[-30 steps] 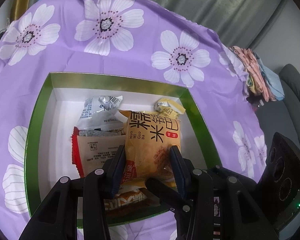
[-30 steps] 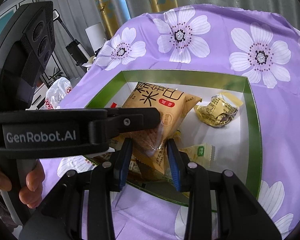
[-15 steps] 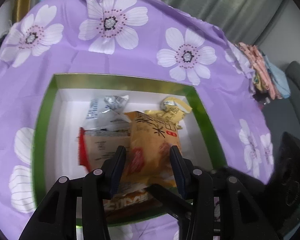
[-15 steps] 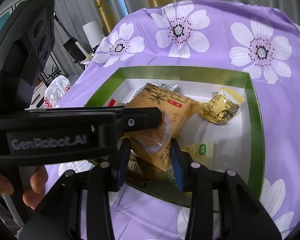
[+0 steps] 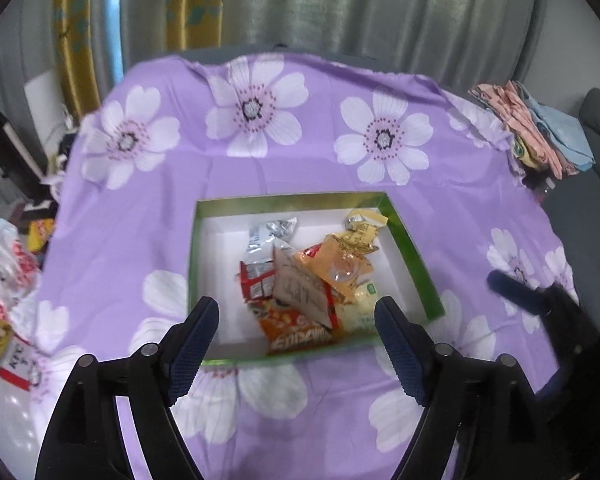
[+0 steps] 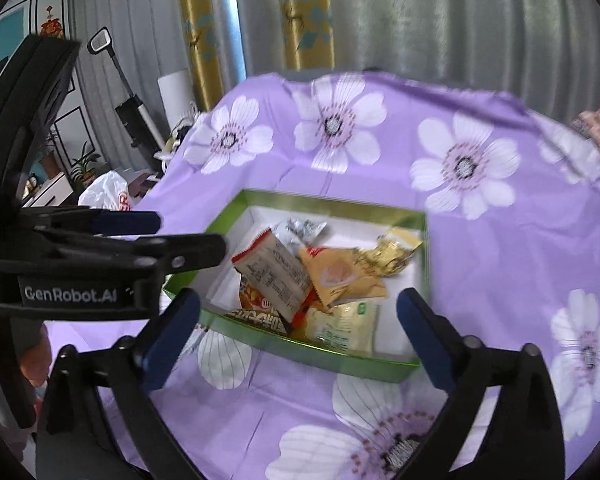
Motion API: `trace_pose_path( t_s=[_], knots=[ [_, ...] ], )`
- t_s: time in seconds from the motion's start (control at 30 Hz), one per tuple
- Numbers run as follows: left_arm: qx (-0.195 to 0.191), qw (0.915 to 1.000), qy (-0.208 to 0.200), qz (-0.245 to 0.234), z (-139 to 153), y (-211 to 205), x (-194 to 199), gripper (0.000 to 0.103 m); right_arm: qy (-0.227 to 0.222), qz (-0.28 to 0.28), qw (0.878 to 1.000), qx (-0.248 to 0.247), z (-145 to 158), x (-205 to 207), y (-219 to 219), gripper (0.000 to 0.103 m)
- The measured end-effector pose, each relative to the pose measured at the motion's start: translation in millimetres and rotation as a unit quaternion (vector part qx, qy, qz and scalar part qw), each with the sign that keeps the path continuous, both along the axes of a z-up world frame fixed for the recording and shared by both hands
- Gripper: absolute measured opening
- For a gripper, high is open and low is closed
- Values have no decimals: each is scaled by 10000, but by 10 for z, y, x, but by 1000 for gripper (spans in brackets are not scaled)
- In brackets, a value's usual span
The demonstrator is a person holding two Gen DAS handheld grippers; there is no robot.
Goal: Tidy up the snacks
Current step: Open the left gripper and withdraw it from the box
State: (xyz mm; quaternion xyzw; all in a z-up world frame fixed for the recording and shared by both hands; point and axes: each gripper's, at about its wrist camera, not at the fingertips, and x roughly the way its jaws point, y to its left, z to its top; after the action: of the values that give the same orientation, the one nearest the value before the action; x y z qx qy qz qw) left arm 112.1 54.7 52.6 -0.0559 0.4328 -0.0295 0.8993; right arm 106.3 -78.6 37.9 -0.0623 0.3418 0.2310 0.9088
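Note:
A green box (image 5: 292, 202) (image 6: 300, 348) with a white inside sits on the purple flowered cloth (image 5: 300, 152). In it lies an orange rice-cracker packet (image 5: 336, 268) (image 6: 340, 276), beside a brown packet with red edges (image 5: 296, 292) (image 6: 276, 276). A silver packet (image 5: 268, 236), a crumpled yellow wrapper (image 5: 362, 226) (image 6: 392, 252) and a pale green packet (image 6: 344, 328) lie around them. My left gripper (image 5: 296, 316) hangs above the box's near side, its jaws opening with nothing between them. My right gripper (image 6: 298, 300) is likewise raised, jaws opening wide and empty.
A white plastic bag (image 5: 4, 264) and clutter lie off the table's left edge. Folded cloths (image 5: 540, 136) sit at the right corner by a grey sofa (image 5: 596, 120). A hand (image 6: 32, 360) holds the left gripper's handle. Curtains hang behind the table.
Both grippers let go of the orange packet, spread wide and lifted back from the box. The packet now lies flat among the other snacks.

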Motion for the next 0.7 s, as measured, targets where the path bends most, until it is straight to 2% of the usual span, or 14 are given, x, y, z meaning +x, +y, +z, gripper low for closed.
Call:
trace_pose_path(
  t_s=[0.03,0.07,0.1,0.27,0.5,0.7],
  knots=[
    [-1,10000,-11,-15,33,-6,-34,88,-37,-34,10000,-21,45,-38,-9,103],
    [0,10000,-31,-31,76,-19,-94,98,-72,-86,9999,-58,124,-94,-25,103],
    [3,9999,-87,-54,136,-33,-182,101,-84,-122,9999,-78,172,-137,-37,103],
    [-79,9998,-164,-44,339,-61,-410,101,-186,-161,9993,-264,438,-388,-63,103],
    [143,9992,-362,133,582,-45,-660,101,-439,-219,9980,-399,719,-667,-81,103],
    [275,9983,-463,200,649,-60,-789,101,-621,-230,9970,-404,862,-821,-98,103]
  ],
)
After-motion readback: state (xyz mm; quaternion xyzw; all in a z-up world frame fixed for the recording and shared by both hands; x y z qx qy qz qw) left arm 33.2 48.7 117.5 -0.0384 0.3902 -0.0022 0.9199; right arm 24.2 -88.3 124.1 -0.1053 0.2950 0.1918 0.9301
